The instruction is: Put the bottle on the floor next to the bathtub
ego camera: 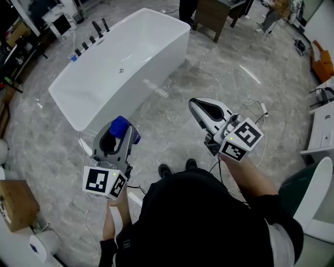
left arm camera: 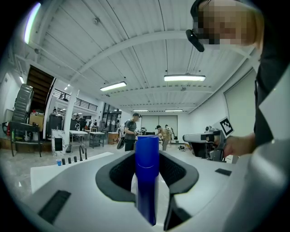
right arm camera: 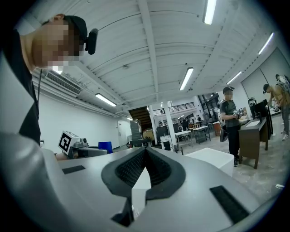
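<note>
A blue bottle (ego camera: 121,126) stands upright between the jaws of my left gripper (ego camera: 116,136), which is shut on it and held above the floor near the tub's near end. In the left gripper view the bottle (left arm camera: 147,176) fills the middle between the dark pads (left arm camera: 118,171). The white bathtub (ego camera: 125,62) lies ahead to the upper left, its rim (left arm camera: 50,170) low at the left of that view. My right gripper (ego camera: 199,108) hangs to the right, shut with its tips together (right arm camera: 145,150) and nothing in it.
Black tap fittings and a small blue cup (ego camera: 73,57) sit on the tub's far rim. A cable (ego camera: 250,107) trails on the marble floor at the right. A wooden desk (ego camera: 214,15) and people stand beyond the tub. A cardboard box (ego camera: 15,203) is at the left.
</note>
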The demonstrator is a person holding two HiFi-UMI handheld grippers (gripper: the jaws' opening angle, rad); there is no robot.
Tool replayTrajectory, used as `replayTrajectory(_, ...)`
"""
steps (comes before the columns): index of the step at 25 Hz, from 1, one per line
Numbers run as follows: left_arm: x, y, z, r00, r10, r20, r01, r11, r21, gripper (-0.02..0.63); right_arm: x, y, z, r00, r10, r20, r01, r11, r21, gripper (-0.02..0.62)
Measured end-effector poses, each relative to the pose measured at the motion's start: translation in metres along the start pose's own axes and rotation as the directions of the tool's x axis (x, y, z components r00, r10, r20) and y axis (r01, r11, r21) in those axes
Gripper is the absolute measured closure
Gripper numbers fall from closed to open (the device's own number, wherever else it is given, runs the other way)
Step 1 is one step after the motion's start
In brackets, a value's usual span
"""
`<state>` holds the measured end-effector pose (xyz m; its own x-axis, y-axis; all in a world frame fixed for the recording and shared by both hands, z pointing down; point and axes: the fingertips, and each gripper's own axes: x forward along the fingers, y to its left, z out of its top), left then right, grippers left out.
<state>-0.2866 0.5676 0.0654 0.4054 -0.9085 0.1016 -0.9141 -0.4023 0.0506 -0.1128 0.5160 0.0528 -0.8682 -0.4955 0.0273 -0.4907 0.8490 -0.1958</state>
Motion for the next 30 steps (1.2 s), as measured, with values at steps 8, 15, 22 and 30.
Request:
replayTrajectory(8, -0.005, 0.019, -0.006, 1.000, -0.013, -0.018, 0.013, 1.000, 0.004, 0.443, 0.015, 0.010, -0.012, 1.000, 0.000, 0.007, -0.001, 0.999, 0.051, 0.568)
replayTrajectory(15, 0.032, 0.024, -0.012, 0.998, -0.017, -0.055, 0.017, 1.000, -0.004, 0.443, 0.022, -0.034, -0.014, 1.000, -0.014, 0.026, 0.011, 0.994, 0.105, 0.568)
replayTrajectory(22, 0.107, 0.029, -0.004, 0.998, -0.002, -0.060, 0.002, 1.000, -0.013, 0.443, 0.041, -0.110, -0.010, 0.999, 0.016, 0.038, -0.021, 0.990, 0.140, 0.568)
replayTrajectory(30, 0.199, 0.025, 0.021, 0.997, 0.070, -0.034, -0.069, 0.998, 0.014, 0.443, 0.046, -0.214, 0.016, 0.996, 0.065, 0.058, -0.073, 0.987, 0.143, 0.568)
